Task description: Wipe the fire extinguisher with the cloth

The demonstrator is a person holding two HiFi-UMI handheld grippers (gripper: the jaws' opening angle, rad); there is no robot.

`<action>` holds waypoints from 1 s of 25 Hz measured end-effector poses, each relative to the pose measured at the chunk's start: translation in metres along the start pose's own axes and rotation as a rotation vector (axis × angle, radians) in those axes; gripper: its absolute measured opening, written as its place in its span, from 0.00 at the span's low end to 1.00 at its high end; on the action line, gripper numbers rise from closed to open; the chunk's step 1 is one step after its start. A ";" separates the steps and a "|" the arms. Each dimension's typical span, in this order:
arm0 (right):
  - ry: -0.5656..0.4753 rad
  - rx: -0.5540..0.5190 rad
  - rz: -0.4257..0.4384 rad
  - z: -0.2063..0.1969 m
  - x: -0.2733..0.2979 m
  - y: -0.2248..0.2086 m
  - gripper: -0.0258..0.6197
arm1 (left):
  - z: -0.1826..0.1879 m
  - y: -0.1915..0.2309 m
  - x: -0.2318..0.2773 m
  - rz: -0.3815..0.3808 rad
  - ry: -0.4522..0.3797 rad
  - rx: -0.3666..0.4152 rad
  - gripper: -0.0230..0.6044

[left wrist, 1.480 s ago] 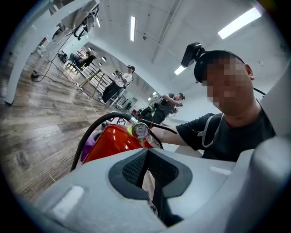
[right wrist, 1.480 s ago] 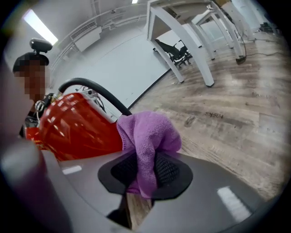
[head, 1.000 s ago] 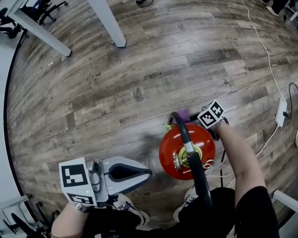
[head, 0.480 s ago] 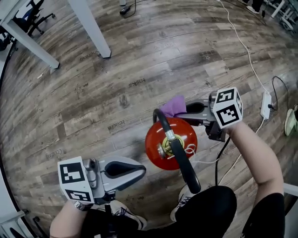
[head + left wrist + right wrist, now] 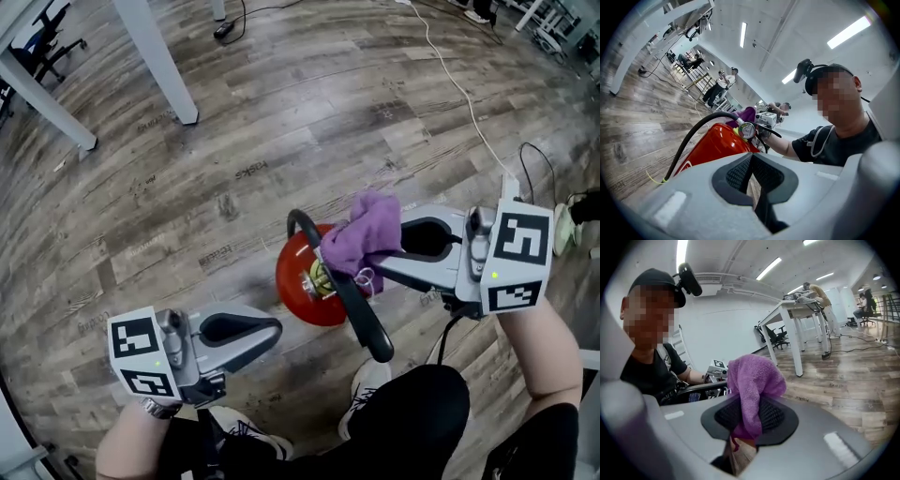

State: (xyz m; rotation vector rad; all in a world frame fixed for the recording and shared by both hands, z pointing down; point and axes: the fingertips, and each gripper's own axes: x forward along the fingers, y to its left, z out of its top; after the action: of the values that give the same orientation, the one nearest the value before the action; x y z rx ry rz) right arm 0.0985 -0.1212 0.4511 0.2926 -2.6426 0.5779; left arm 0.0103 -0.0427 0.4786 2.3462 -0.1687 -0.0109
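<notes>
I hold two hand-held grippers. My right hand-held gripper is clamped on the one purple cloth, which bunches out of its jaws over the valve end of the single red fire extinguisher. I cannot tell whether the cloth touches it. The extinguisher stands on the wooden floor near my feet, its one black hose arching across. My left hand-held gripper is clenched on nothing, near left, apart from the extinguisher.

purple cloth, red fire extinguisher with black hose, grey-brown wood-grain floor.
</notes>
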 end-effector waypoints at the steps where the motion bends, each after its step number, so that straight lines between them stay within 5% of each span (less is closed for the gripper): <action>1: -0.017 0.003 -0.015 -0.004 -0.002 0.002 0.17 | 0.000 0.001 -0.002 0.002 -0.001 -0.002 0.04; 6: -0.144 0.081 -0.064 -0.036 -0.020 -0.003 0.17 | -0.004 0.004 -0.008 0.013 0.000 -0.011 0.04; 13: -0.133 0.243 -0.047 -0.146 0.021 -0.028 0.17 | -0.010 0.016 -0.011 0.036 0.003 -0.042 0.04; 21: 0.097 0.546 -0.073 -0.329 0.112 -0.078 0.18 | -0.014 0.021 -0.018 0.074 -0.016 -0.062 0.04; 25: 0.168 0.691 -0.111 -0.388 0.145 -0.077 0.18 | -0.018 0.019 -0.022 0.095 -0.008 -0.066 0.04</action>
State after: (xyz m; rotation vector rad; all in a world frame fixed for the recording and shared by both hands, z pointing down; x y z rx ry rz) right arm 0.1281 -0.0358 0.8623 0.5552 -2.1679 1.3971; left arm -0.0123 -0.0408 0.5042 2.2706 -0.2799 0.0207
